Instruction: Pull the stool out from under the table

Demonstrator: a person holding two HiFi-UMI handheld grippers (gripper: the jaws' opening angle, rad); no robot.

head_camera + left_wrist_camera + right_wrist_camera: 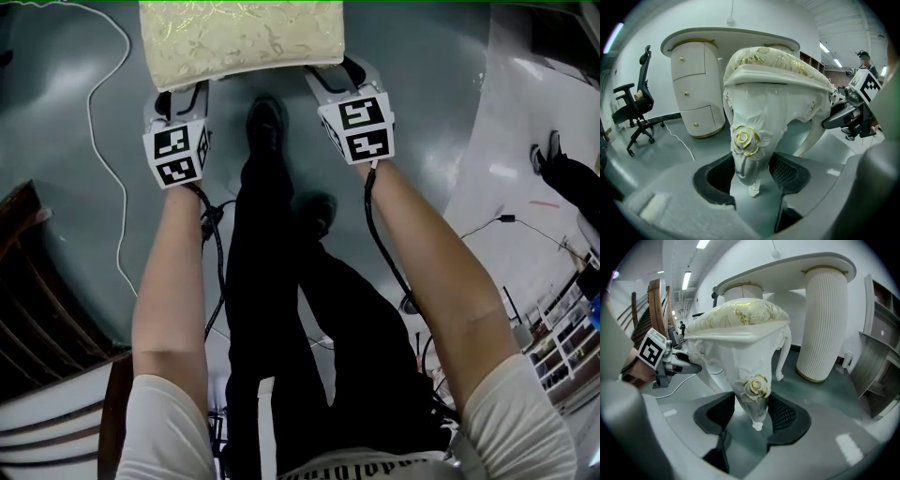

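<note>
The stool (239,37), with a cream and gold patterned cushion and white carved legs, stands on the grey floor (422,84) in front of the person. The left gripper (183,94) is at the stool's near left corner, and its fingers (787,173) are closed onto a leg (747,140) just below the gold rose carved into it. The right gripper (333,75) is at the stool's near right corner. Its fingers (785,416) clasp the other near leg (754,390) in the same way, with a black pad against each side.

The white table (731,35) rises behind the stool. It has a gold-trimmed top, a drawer pedestal behind the stool's left side and a fluted column (822,319) behind its right. Whether the stool's far edge sits under that top cannot be told.

The person's dark shoes (267,122) rest on the floor on the stool's near side, between the two grippers. A white cable (103,141) trails across the floor to the stool's left, and a black office chair (635,112) stands farther out on that side.
</note>
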